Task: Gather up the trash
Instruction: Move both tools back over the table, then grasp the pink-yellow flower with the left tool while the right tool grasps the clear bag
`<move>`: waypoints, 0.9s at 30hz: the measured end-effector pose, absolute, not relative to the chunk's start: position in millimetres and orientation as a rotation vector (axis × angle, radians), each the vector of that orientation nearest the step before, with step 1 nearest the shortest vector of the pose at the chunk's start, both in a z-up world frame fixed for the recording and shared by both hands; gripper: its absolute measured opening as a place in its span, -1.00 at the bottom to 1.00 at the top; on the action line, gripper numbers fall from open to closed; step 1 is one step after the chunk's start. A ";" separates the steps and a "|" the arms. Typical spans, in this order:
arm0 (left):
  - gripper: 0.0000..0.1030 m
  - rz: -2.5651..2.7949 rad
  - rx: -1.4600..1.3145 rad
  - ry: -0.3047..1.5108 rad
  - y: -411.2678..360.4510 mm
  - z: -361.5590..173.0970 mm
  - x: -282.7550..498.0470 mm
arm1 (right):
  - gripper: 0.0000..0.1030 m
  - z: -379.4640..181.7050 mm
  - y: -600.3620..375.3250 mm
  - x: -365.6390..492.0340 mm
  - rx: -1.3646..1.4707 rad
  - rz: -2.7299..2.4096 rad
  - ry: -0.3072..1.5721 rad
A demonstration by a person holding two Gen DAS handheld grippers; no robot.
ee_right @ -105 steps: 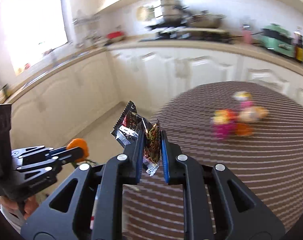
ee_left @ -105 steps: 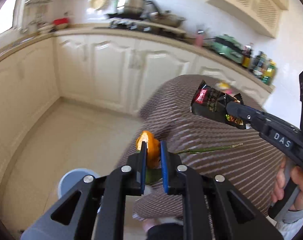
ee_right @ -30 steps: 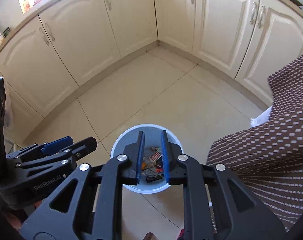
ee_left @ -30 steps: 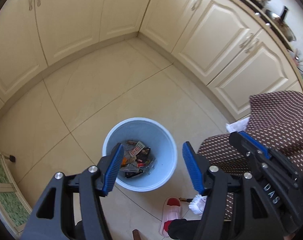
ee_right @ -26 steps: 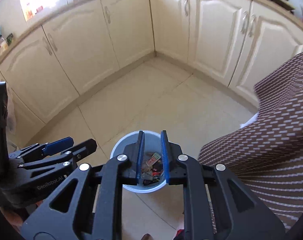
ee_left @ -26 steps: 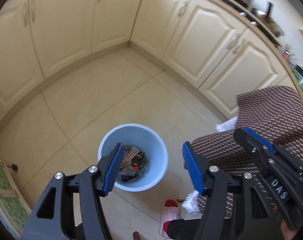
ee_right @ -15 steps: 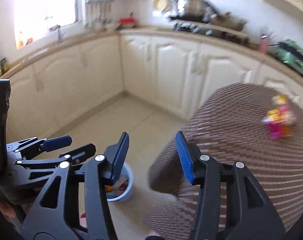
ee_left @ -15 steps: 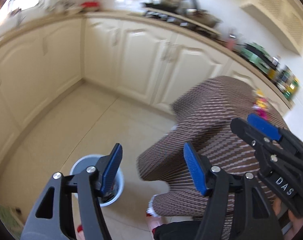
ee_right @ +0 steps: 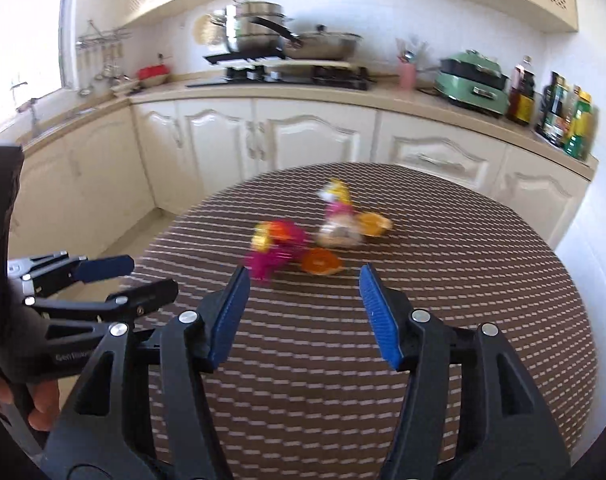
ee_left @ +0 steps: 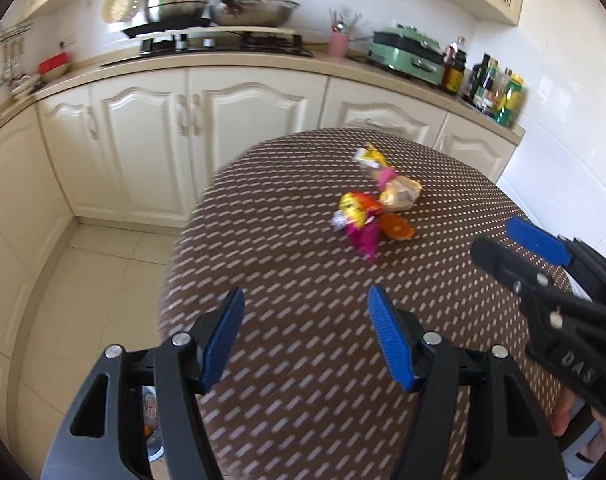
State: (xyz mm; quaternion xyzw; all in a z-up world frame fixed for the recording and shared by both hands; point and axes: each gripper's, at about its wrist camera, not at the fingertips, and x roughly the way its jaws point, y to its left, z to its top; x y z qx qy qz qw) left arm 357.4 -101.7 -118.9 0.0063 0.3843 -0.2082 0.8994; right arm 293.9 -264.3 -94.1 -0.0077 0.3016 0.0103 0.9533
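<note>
A heap of trash lies mid-way across the round table [ee_left: 303, 272] with its brown patterned cloth: a pink and yellow wrapper [ee_left: 357, 220] [ee_right: 275, 248], an orange peel [ee_left: 399, 230] [ee_right: 321, 262], a beige packet [ee_left: 401, 196] [ee_right: 339, 234] and a yellow wrapper [ee_left: 369, 156] [ee_right: 337, 194]. My left gripper [ee_left: 303, 336] [ee_right: 151, 276] hangs open and empty above the near table edge. Beside it, my right gripper [ee_right: 303, 312] [ee_left: 503, 246] holds nothing and its jaws are opening. Both point at the heap from well short of it.
The blue bin [ee_left: 154, 449] shows on the floor beneath the left gripper's frame. Cream cabinets [ee_left: 151, 140] and a counter with stove, pots, a green appliance [ee_right: 473, 80] and bottles [ee_right: 563, 120] run behind the table. A white wall stands on the right.
Both grippers dropped the peel and wrappers they held, then rose from above the floor bin and swung right over the table. The right jaws went from nearly shut to wide.
</note>
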 end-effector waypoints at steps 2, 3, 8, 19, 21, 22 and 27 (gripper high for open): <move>0.23 -0.439 0.038 0.809 -120.6 -123.0 369.2 | 0.13 -98.0 -279.8 303.0 0.004 0.021 0.637; 0.23 -0.442 0.044 0.816 -127.3 -124.8 373.6 | 0.13 -100.6 -286.5 308.2 0.007 0.013 0.653; 0.23 -0.437 0.052 0.849 -159.9 -132.0 410.4 | 0.14 -112.7 -305.7 330.8 0.018 -0.008 0.703; -0.38 -0.439 0.060 0.870 -177.6 -141.7 442.4 | 0.14 -116.9 -312.5 384.9 0.055 -0.007 0.733; -0.38 -0.427 0.052 0.835 -167.4 -135.4 436.6 | 0.14 -117.2 -306.9 393.5 0.044 -0.005 0.737; -0.38 -0.419 0.042 0.820 -159.8 -131.9 434.3 | 0.14 -117.3 -303.7 397.9 0.039 -0.002 0.739; -0.38 -0.349 0.004 0.770 -124.1 -117.5 430.5 | 0.14 -122.1 -288.0 426.9 -0.003 -0.007 0.754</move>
